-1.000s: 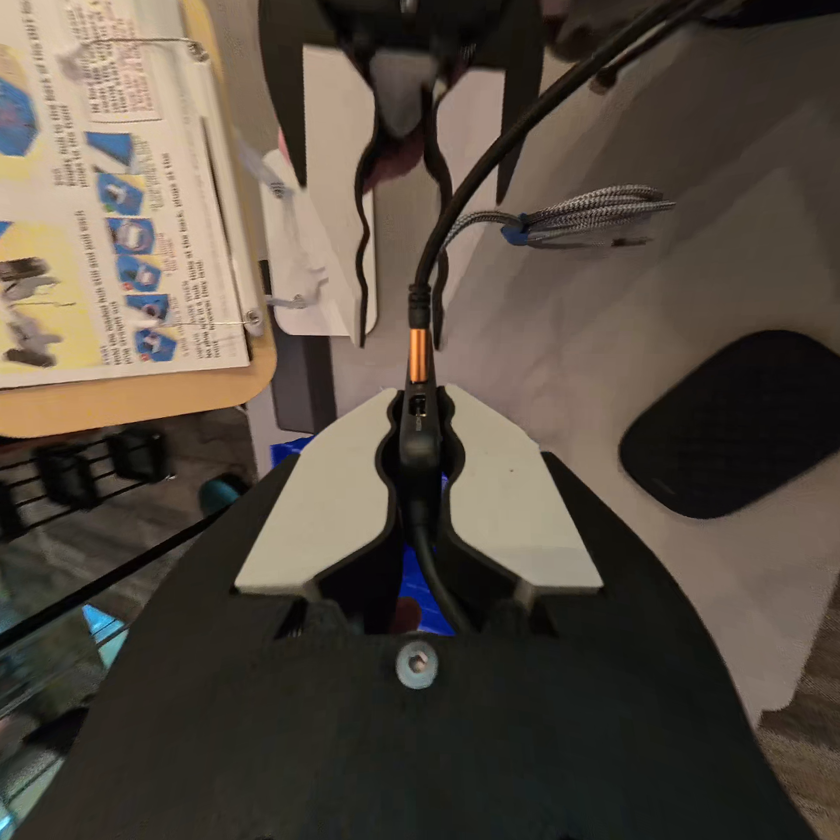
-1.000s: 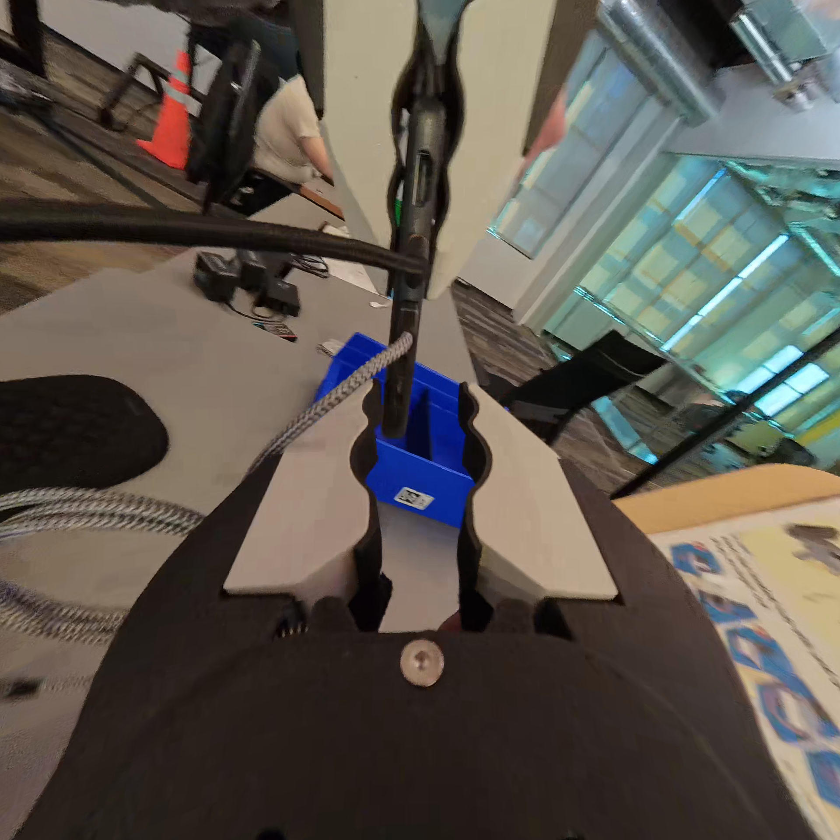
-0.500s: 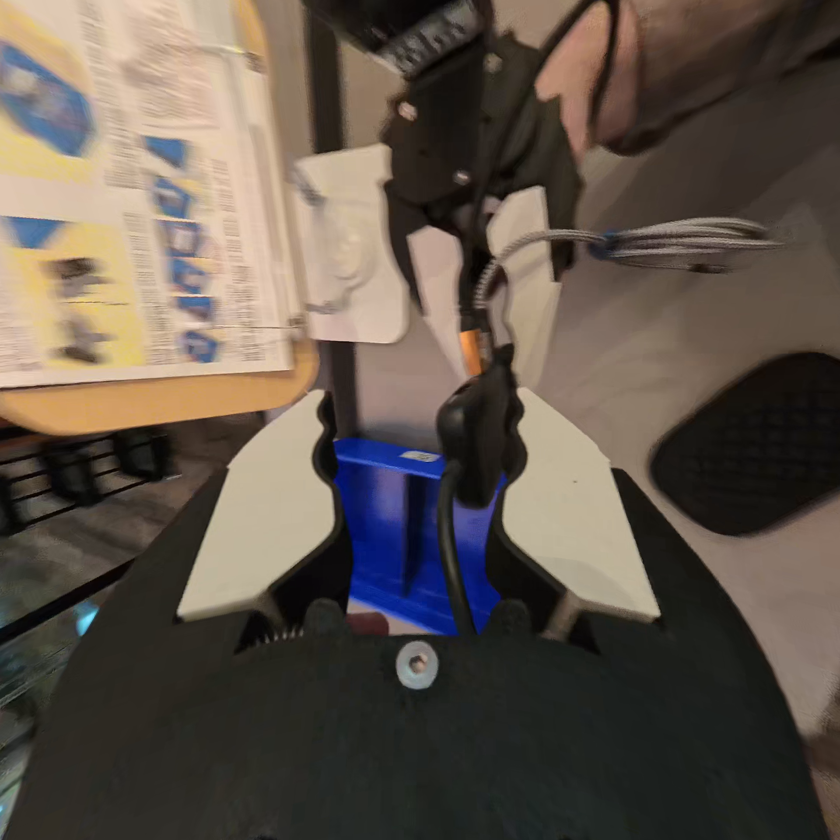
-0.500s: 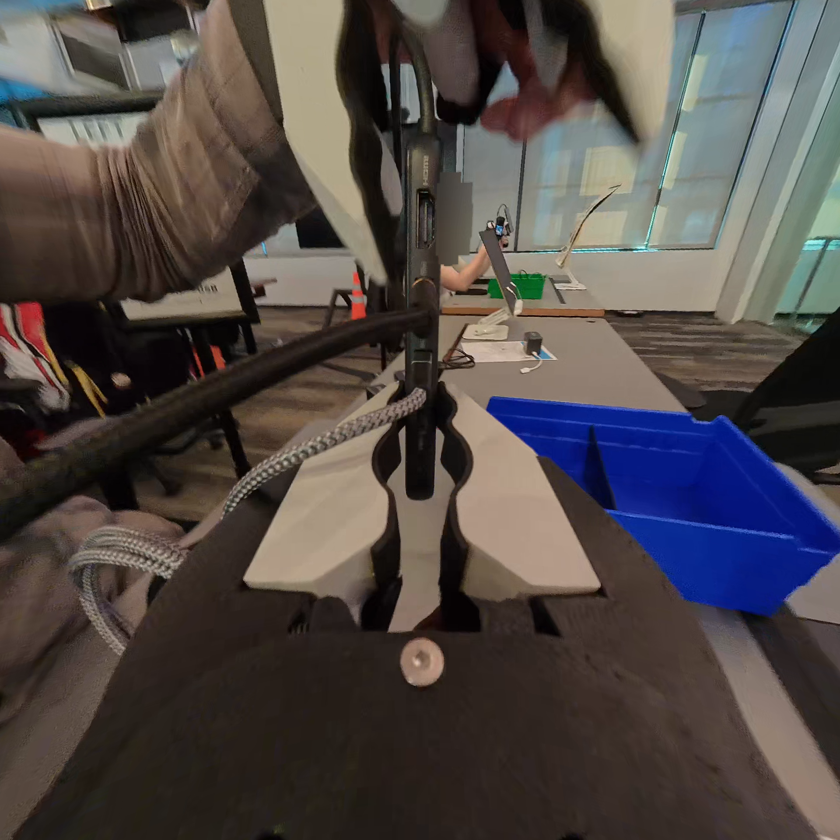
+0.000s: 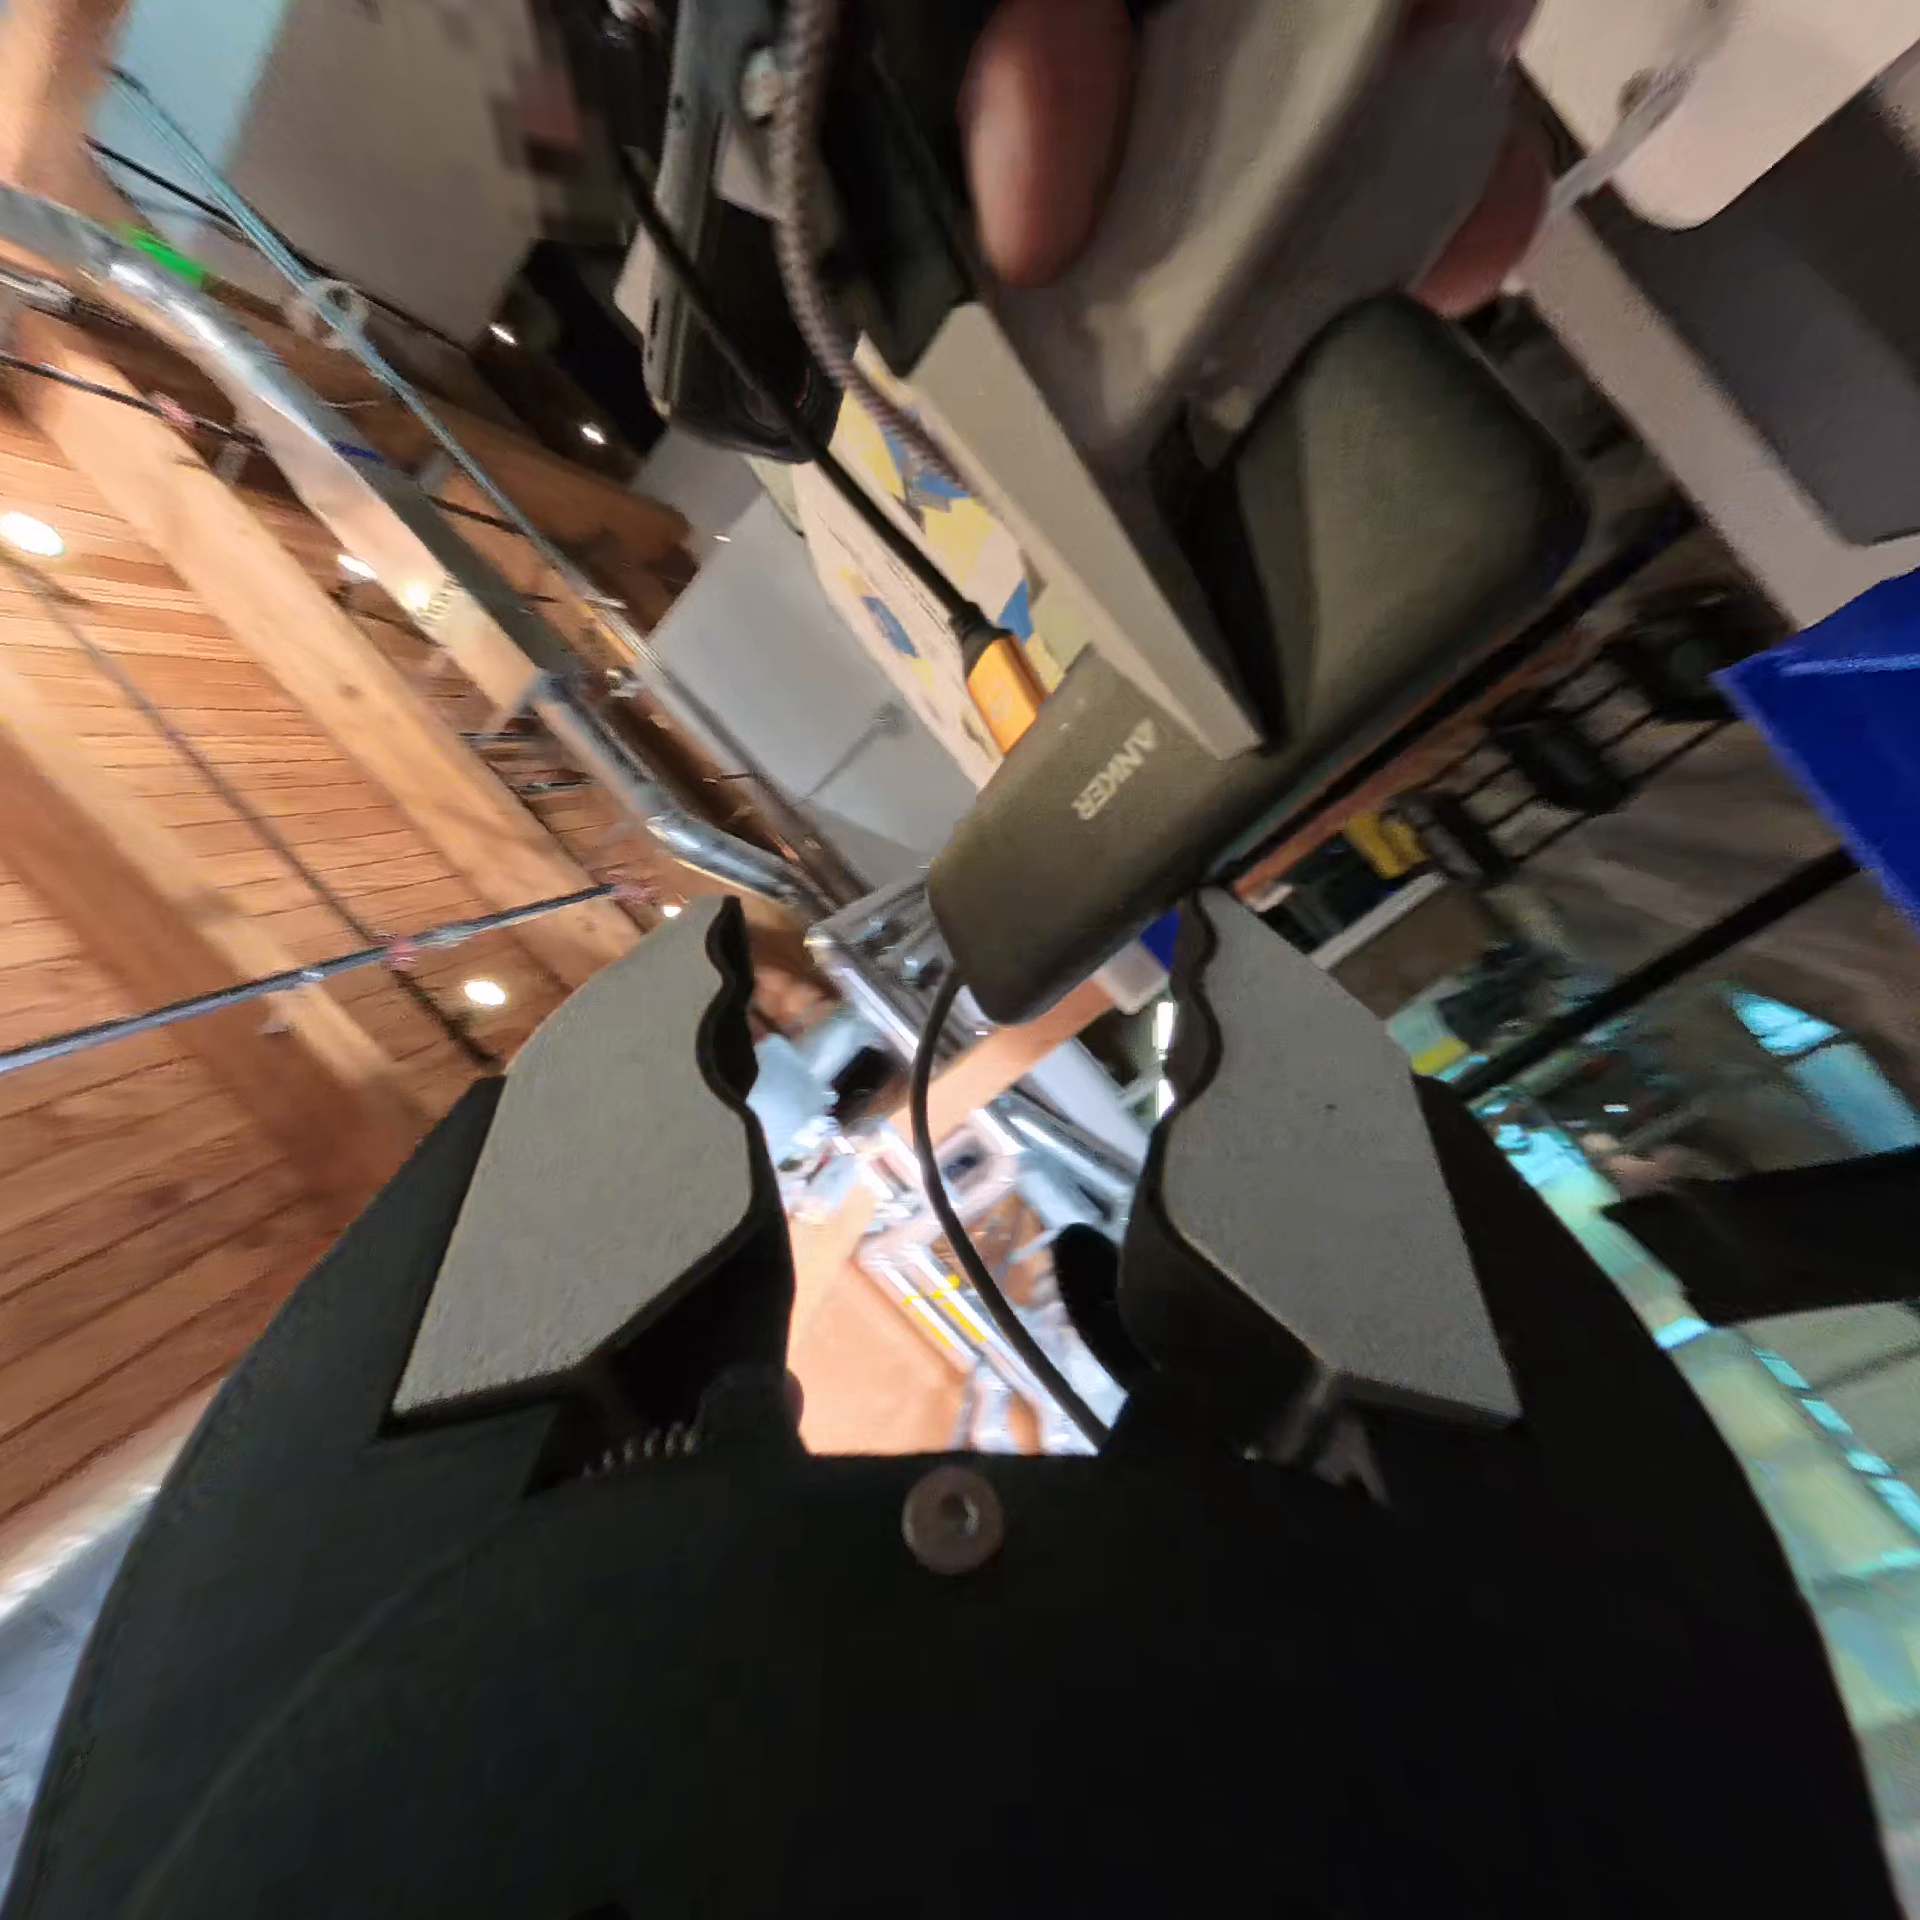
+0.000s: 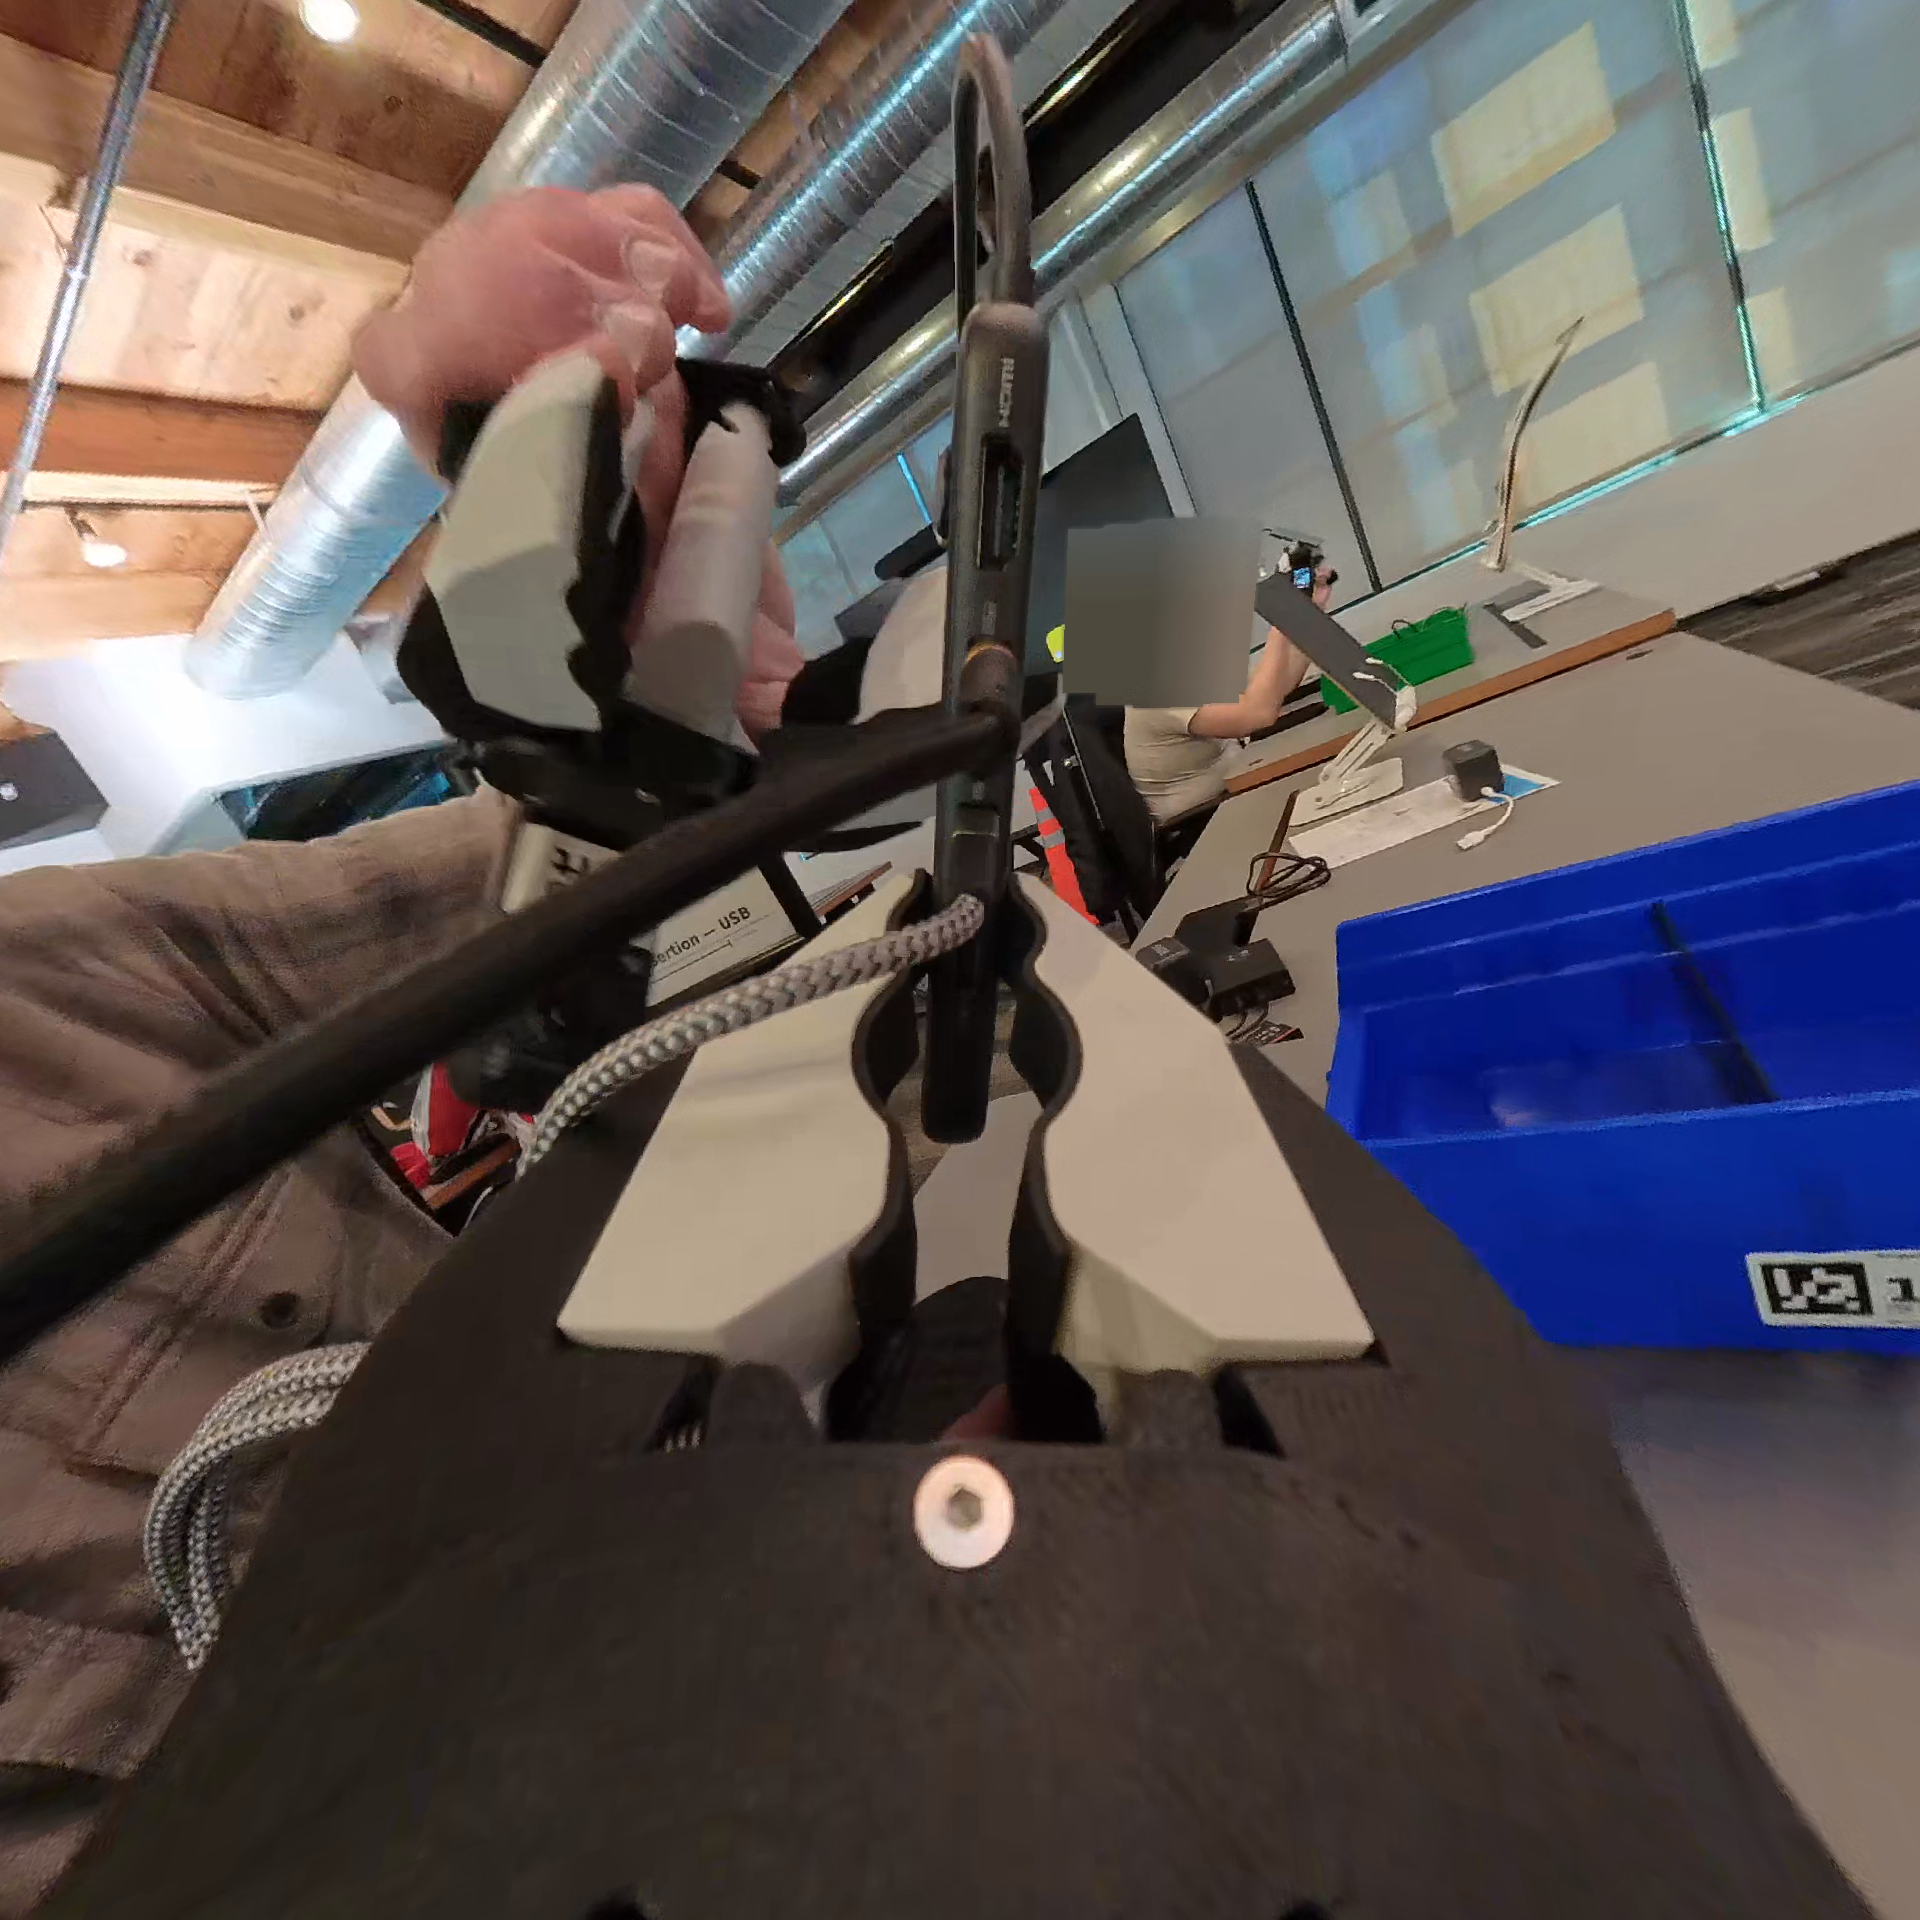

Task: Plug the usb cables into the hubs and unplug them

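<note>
Now the left tongs [image 5: 956,956] are spread apart and empty, the slim dark grey hub [image 5: 1081,821] having been let go since a second ago. It is clamped edge-on in the right tongs [image 6: 966,940] above the grey desk [image 6: 1621,727], with an orange-tipped black cable [image 5: 997,691] and a braided grey cable [image 6: 748,1003] seated. Unplugging seems next.

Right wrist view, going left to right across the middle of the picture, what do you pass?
Grey sleeve → the other tool held in a hand → the dark hub standing upright in this tool's grip → person seated at a far table → white desk lamp → blue bin.
</note>
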Demonstrator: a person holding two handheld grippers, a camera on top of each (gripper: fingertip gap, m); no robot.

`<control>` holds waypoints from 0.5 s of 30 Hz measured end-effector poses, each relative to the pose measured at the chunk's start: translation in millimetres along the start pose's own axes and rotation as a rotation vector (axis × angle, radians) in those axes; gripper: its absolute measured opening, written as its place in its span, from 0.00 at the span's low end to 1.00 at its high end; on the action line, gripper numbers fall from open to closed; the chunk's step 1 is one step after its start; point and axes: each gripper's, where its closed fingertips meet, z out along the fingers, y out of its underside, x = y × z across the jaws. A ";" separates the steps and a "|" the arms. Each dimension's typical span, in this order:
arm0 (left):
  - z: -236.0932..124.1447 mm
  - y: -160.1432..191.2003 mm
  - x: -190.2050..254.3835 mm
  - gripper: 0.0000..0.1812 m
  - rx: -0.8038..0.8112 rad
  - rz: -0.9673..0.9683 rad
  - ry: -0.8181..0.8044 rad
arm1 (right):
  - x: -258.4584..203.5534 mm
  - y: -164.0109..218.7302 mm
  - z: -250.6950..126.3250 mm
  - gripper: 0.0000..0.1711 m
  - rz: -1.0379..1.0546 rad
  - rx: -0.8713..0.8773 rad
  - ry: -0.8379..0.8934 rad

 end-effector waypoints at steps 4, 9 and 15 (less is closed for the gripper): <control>12.2 -0.3 9.3 0.39 -0.037 0.022 -0.103 | -0.4 1.1 4.4 0.06 0.041 -0.003 0.004; 21.8 -0.7 29.1 0.45 -0.099 -0.085 -0.068 | 11.0 -20.5 3.6 0.06 0.079 0.137 0.103; 27.5 -11.4 44.6 0.52 -0.216 -0.298 0.017 | 21.6 -33.6 6.5 0.06 0.127 0.292 0.213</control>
